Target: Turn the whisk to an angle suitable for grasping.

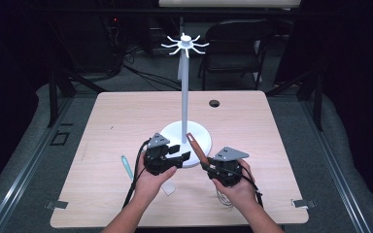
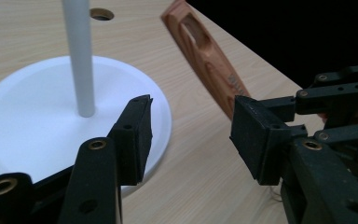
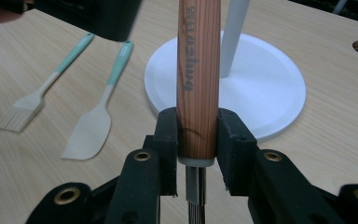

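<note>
Whisk (image 3: 198,70) with a wooden handle is what this is about, far as I can tell, and the tall white stand (image 1: 185,87) with hooks up top looks like where it's headed. Going big to small: pale wood table (image 1: 126,111), the stand's round base (image 1: 201,136) in the middle, then the two grippers just in front of it, then a spatula (image 3: 91,126) and a pastry brush (image 3: 28,107) lying flat off to the side.

The right gripper (image 3: 198,140) is clamped on the handle at its lower end, right above the metal collar, wires (image 3: 196,205) hanging below the jaws. The handle sticks up and leans toward the stand's pole, clear of the table. The slot at its top end (image 2: 196,30) is free.

The left gripper (image 2: 189,130) has its jaws apart with nothing between them, sitting over the base edge, near the handle but not touching.

Handling guess: light, stiff, smooth varnished wood, so a bit slippery and likely to pivot in a two-pad grip. The wires are springy, so I'd stay on the wood and keep the slot clear for a hook.
</note>
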Demonstrator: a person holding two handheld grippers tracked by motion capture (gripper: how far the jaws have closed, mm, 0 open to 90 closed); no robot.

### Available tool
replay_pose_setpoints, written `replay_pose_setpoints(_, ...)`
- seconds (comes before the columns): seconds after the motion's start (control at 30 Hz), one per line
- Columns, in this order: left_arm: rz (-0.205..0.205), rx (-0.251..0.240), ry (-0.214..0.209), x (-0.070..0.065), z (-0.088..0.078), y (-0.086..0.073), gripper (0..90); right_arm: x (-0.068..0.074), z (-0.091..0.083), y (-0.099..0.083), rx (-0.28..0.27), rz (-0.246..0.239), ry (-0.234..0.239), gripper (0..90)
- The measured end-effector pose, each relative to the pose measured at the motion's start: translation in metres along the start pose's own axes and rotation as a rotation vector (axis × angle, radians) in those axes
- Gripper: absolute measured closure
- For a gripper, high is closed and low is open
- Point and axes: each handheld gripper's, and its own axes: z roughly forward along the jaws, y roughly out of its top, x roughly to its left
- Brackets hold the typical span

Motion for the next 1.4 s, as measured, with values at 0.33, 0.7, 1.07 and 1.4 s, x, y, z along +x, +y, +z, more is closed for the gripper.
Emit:
replay_pose_setpoints(0.33, -0.043, 0.001, -0.027, -0.011, 0.020, 0.005, 50.0, 0.008, 0.002, 0.003, -0.017, -0.020, 0.014, 70.9)
replay_pose_setpoints(0.7, -0.101, -0.034, -0.058, -0.013, 0.027, 0.008, 59.3, 0.006, -0.001, 0.005, -0.054, 0.005, 0.028, 70.8)
replay_pose_setpoints(1.07, -0.098, -0.054, -0.069, -0.014, 0.024, 0.011, 62.0, 0.006, -0.004, 0.004, -0.053, 0.001, 0.051, 62.4)
replay_pose_setpoints(1.4, -0.091, -0.057, -0.056, -0.015, 0.022, 0.013, 62.4, 0.003, -0.003, -0.012, 0.043, 0.005, 0.027, 71.3)
